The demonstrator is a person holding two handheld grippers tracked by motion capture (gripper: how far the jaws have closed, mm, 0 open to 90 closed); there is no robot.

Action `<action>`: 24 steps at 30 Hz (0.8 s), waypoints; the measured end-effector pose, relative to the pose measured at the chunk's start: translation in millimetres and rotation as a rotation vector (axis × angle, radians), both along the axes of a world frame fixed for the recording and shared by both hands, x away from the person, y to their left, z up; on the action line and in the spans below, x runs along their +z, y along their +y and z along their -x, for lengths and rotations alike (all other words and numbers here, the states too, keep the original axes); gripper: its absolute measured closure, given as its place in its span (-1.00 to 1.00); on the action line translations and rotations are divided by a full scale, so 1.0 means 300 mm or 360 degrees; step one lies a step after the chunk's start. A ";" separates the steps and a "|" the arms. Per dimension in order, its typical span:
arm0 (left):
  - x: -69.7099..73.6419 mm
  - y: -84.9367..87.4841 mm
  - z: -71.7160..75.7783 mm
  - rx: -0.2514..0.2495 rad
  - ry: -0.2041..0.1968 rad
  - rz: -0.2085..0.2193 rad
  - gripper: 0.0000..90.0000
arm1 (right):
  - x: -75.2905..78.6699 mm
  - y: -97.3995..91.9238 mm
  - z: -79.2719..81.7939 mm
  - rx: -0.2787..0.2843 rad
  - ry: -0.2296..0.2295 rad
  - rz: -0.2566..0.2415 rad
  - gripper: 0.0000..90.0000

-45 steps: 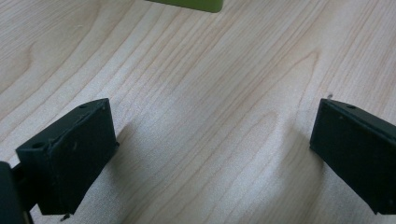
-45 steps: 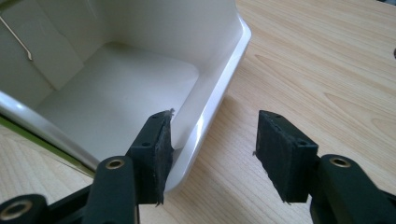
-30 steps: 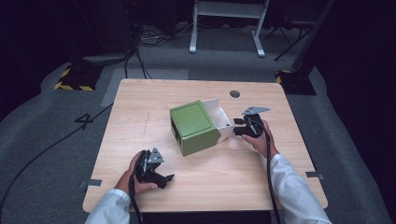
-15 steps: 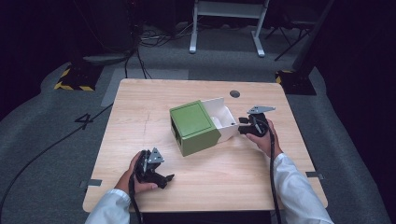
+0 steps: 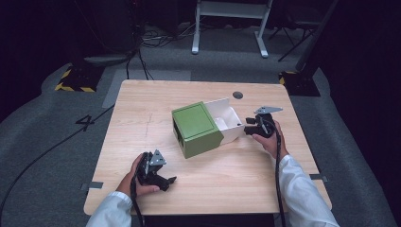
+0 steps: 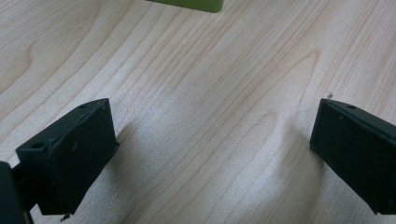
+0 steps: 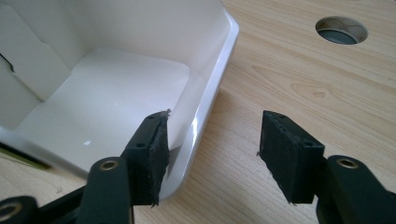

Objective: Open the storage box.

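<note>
Wooden table [image 5: 142,118] carries a green box [image 5: 196,128] mid-surface, its white drawer [image 5: 227,118] slid out toward the right edge, where the right gripper [image 7: 212,158] straddles its wall, jaws apart, seemingly to grip it, while the left gripper [image 5: 156,174] rests parted near the front edge.

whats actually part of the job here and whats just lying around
In play, as far as the pictures show:
- green box
- white tray sliding out of it
- right gripper, jaws open astride the tray's wall
- left gripper, open, resting on the table

Just around:
- hole in the table
- floor cables
- white stand
</note>
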State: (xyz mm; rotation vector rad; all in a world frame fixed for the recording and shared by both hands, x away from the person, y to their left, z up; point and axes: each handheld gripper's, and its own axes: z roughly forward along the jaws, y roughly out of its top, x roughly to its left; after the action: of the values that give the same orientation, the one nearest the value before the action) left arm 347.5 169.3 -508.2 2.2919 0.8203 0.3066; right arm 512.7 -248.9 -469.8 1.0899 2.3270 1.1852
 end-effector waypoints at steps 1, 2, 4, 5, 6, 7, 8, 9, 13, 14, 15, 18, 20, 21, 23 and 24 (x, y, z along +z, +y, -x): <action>0.000 0.000 0.000 0.0000 0.0001 0.0000 -0.99 | 0.003 0.002 0.002 -0.0002 -0.0006 0.0015 -0.06; 0.000 0.000 0.000 0.0000 0.0001 0.0000 -0.99 | 0.005 0.002 0.001 0.0000 -0.0015 0.0023 -0.08; 0.000 0.000 0.000 0.0002 0.0002 0.0001 -0.99 | 0.009 -0.002 0.002 -0.0010 -0.0020 0.0020 -0.09; 0.000 0.000 0.000 0.0002 0.0002 0.0001 -0.99 | 0.009 -0.002 0.002 -0.0010 -0.0020 0.0020 -0.09; 0.000 0.000 0.000 0.0000 0.0002 0.0001 -0.99 | 0.014 -0.010 0.002 -0.0017 -0.0025 0.0002 -0.09; 0.000 0.000 0.000 0.0000 0.0000 0.0000 -0.99 | 0.017 -0.015 0.002 -0.0020 -0.0031 -0.0006 -0.09; 0.000 0.000 0.000 0.0000 0.0000 0.0000 -0.99 | 0.017 -0.015 0.002 -0.0020 -0.0031 -0.0006 -0.09; 0.000 0.000 0.000 0.0002 0.0001 0.0001 -0.99 | 0.021 -0.018 0.002 -0.0025 -0.0035 -0.0013 -0.09; 0.000 0.000 0.000 0.0001 0.0001 0.0000 -0.99 | 0.034 -0.026 0.006 -0.0033 -0.0048 -0.0010 -0.11; 0.000 0.000 0.000 0.0001 0.0001 0.0000 -0.99 | 0.036 -0.027 0.008 -0.0031 -0.0044 -0.0013 -0.12; 0.000 0.000 0.000 0.0000 0.0000 0.0000 -0.99 | 0.041 -0.030 0.010 -0.0038 -0.0053 -0.0013 -0.14; 0.000 0.000 0.000 0.0000 0.0000 0.0001 -0.99 | 0.048 -0.033 0.013 -0.0042 -0.0067 -0.0010 -0.16; 0.000 0.000 0.000 0.0000 0.0001 0.0000 -0.99 | 0.058 -0.036 0.018 -0.0042 -0.0080 -0.0011 -0.20; 0.000 0.000 0.000 0.0000 0.0002 0.0001 -0.99 | 0.062 -0.037 0.020 -0.0043 -0.0085 -0.0006 -0.22; 0.000 0.000 0.000 -0.0001 0.0001 0.0001 -0.99 | 0.071 -0.037 0.029 -0.0049 -0.0097 0.0027 -0.25; 0.000 0.000 0.000 0.0001 0.0001 0.0000 -0.99 | 0.075 -0.038 0.032 -0.0048 -0.0112 0.0040 -0.27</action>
State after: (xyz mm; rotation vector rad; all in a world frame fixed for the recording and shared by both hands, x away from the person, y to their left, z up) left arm 347.4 169.3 -508.1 2.2922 0.8212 0.3060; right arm 502.9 -260.4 -447.3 1.0538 2.2589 1.1609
